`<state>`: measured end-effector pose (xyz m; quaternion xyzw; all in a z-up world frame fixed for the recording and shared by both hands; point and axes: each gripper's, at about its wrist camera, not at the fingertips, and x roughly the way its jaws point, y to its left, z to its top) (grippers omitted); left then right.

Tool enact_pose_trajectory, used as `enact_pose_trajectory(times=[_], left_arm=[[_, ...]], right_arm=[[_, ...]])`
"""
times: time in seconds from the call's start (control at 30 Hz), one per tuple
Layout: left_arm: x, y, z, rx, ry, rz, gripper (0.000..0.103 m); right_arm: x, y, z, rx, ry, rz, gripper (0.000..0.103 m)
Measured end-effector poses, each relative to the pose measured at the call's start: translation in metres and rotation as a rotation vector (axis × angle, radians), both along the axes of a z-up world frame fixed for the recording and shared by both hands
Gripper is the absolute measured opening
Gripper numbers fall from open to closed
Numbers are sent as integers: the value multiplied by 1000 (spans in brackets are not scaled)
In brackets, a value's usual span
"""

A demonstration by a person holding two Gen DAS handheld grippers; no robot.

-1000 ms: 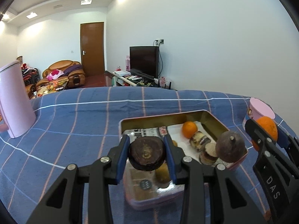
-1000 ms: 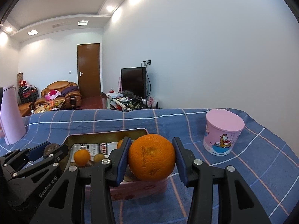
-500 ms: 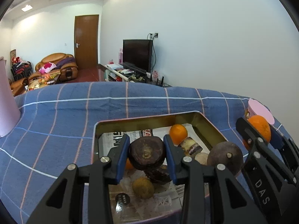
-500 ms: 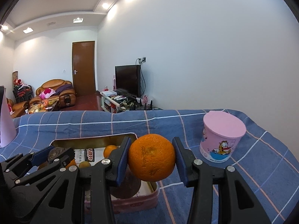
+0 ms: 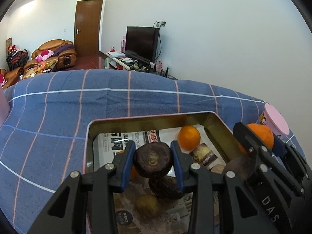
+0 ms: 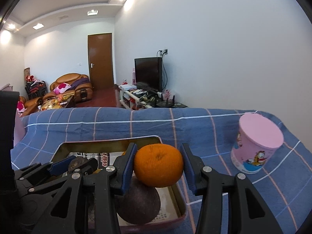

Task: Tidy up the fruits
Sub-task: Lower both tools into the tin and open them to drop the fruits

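Two grippers show: the left gripper and the right gripper. Oranges number three: one in the right gripper's jaws, one lying in the tin, one partly hidden behind the left jaws. Dark purple-brown fruits: three. One small yellowish-green fruit. One tin. One pink cup.

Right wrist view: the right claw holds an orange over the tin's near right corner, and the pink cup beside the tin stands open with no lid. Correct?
Not quite. The pink cup is closed by a flat pink lid, as the right wrist view shows. The rest holds: the right claw grips the orange over the near right corner of the tin.
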<state>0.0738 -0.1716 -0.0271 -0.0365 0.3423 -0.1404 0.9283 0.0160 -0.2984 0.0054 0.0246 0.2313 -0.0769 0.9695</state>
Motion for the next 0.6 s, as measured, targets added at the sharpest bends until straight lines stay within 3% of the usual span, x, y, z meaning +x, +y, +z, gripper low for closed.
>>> enact_pose_trajectory(times=[0.37,0.6], left_arm=[[0,12,-2,-40,5,40,39],[-1,16,-3,-64,6,49,39]], right_arm=[[21,-7,-13,165,82,147,49],[26,-15,-25,361,105,229,50]])
